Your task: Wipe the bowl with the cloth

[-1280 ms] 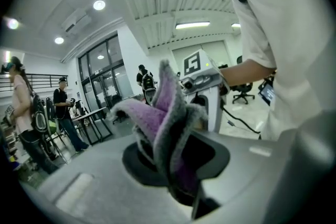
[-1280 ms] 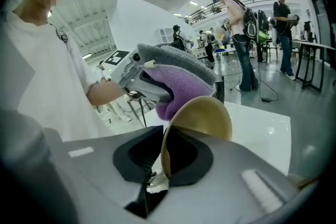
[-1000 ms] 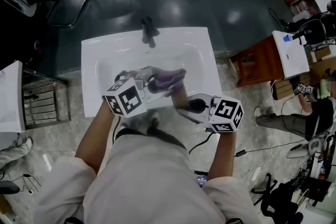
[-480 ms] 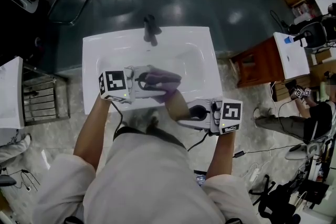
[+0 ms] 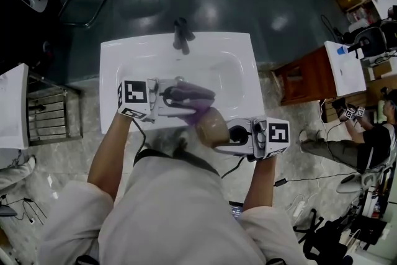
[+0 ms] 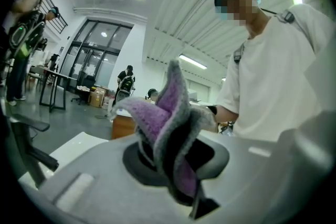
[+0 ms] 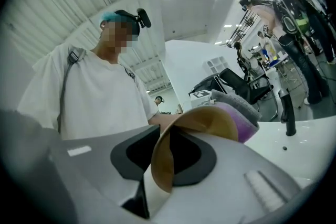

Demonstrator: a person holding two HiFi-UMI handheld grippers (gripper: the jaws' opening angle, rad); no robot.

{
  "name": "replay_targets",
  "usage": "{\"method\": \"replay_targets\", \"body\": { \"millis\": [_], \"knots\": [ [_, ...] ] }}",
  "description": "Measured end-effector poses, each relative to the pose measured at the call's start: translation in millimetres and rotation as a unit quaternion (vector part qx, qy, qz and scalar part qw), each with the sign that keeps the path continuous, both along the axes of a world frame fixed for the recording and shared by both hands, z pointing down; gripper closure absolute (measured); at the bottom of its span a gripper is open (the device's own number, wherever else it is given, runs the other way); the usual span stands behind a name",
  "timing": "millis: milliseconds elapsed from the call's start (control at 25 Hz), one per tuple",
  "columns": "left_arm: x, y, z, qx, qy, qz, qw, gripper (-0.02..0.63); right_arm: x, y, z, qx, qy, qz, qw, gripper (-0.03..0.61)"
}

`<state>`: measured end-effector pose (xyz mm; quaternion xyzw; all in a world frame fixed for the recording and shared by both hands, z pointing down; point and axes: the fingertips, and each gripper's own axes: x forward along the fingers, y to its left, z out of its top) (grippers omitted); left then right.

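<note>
The left tongs (image 6: 178, 165) grip the purple-grey cloth (image 6: 168, 123) above the sink (image 5: 242, 71). The right tongs (image 7: 160, 157) are opening, with the rim of the bowl (image 7: 210, 123) still between the jaws. The cloth touches the bowl.

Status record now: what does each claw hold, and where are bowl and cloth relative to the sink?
left claw: shut on purple-grey cloth
right claw: tan bowl rim between jaws; jaws opening
bowl position: lifted, at near edge of white sink
cloth position: up against the bowl
faucet: far side of sink
</note>
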<state>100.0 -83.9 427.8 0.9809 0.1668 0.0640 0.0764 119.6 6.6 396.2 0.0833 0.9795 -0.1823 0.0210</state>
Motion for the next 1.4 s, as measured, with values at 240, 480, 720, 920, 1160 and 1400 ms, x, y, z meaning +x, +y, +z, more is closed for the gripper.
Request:
{"method": "replay_targets", "body": {
  "millis": [240,480,720,920,1160,1400],
  "knots": [
    [-3.9,-5.2,-2.2,-0.017,0.026,-0.027,0.9991,0.543,1.6,-9.7,-16.2,0.002,-0.061,0.029,0.998,0.518],
    [-1.6,-15.8,-6.2,-0.038,0.085,-0.103,0.9903,0.543,5.7,-39.3,-30.3,0.008,-0.101,0.113,0.988,0.535],
    [7.6,-16.2,-6.2,-0.067,0.128,-0.154,0.9774,0.543,14.4,-68.8,-46.4,0.011,-0.141,0.191,0.971,0.537],
    [16.1,-12.1,-9.4,-0.083,0.152,-0.171,0.9699,0.543,16.9,-90.8,-53.8,0.004,-0.157,0.248,0.956,0.537],
    [19.4,-9.8,-13.8,-0.075,0.157,-0.189,0.9665,0.543,19.5,-111.9,-48.8,-0.012,-0.136,0.315,0.939,0.543],
    [21.1,-6.4,-15.9,-0.026,0.131,-0.194,0.9719,0.543,20.0,-127.2,-33.3,-0.017,-0.091,0.377,0.922,0.549]
  ]
}}
